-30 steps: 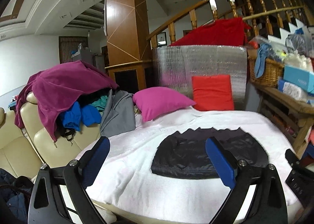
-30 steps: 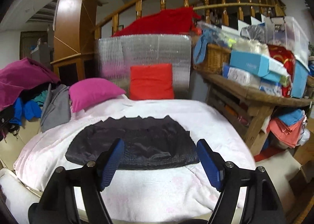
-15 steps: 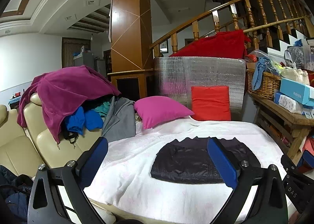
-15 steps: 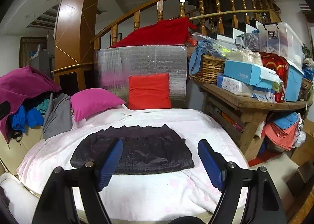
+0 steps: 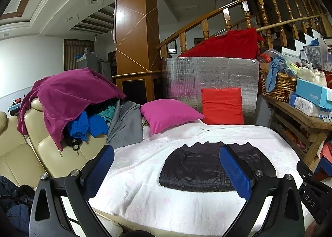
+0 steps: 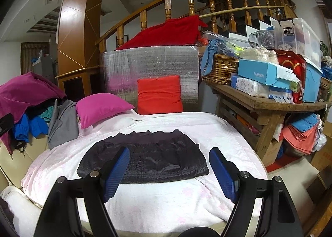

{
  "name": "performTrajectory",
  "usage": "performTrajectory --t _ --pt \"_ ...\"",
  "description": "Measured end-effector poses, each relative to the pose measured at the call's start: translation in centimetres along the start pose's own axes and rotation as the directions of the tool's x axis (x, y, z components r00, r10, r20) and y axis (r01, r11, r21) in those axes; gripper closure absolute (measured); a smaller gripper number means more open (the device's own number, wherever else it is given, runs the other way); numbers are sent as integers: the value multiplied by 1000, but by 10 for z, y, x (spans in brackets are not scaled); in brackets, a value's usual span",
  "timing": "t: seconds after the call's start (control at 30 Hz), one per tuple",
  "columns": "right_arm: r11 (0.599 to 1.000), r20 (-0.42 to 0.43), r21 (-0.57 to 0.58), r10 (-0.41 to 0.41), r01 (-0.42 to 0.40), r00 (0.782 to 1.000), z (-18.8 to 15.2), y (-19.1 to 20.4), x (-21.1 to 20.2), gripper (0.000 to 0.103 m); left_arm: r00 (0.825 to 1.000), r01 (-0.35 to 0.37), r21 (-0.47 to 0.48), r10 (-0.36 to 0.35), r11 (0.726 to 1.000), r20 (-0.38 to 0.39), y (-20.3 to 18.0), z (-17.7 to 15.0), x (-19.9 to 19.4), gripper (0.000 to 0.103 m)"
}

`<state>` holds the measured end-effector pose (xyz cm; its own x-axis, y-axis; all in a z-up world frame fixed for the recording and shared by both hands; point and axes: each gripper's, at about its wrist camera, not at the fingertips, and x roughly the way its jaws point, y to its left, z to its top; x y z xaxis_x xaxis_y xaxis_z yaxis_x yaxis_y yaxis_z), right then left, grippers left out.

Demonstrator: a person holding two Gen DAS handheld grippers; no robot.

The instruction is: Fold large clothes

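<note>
A black quilted garment (image 5: pixel 197 168) lies folded into a flat rectangle on the white blanket (image 5: pixel 157 201); it also shows in the right wrist view (image 6: pixel 153 160) on the blanket (image 6: pixel 166 197). My left gripper (image 5: pixel 166 166) is open and empty, held back from the blanket's near edge. My right gripper (image 6: pixel 169 166) is open and empty, also short of the garment. Neither touches the cloth.
A heap of clothes under a magenta robe (image 5: pixel 70 96) covers the cream sofa (image 5: pixel 22 154) at left. A pink pillow (image 5: pixel 168 114) and red cushion (image 5: pixel 222 106) lie at the blanket's far end. A cluttered wooden bench (image 6: pixel 267 104) stands at right.
Both grippers have drawn back and risen from the garment, which now looks smaller and farther away. The garment has not moved. Both stay open.
</note>
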<state>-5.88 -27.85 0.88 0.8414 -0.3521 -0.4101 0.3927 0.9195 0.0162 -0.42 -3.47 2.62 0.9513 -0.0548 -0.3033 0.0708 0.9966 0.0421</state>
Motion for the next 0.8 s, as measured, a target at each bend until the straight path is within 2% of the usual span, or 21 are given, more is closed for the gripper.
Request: performTrajectory --t 0.8 --pt "1000 -2 21 -3 3 1000 -1 1 -1 21 1000 6 4 -6 1000 -5 3 1 -1 2"
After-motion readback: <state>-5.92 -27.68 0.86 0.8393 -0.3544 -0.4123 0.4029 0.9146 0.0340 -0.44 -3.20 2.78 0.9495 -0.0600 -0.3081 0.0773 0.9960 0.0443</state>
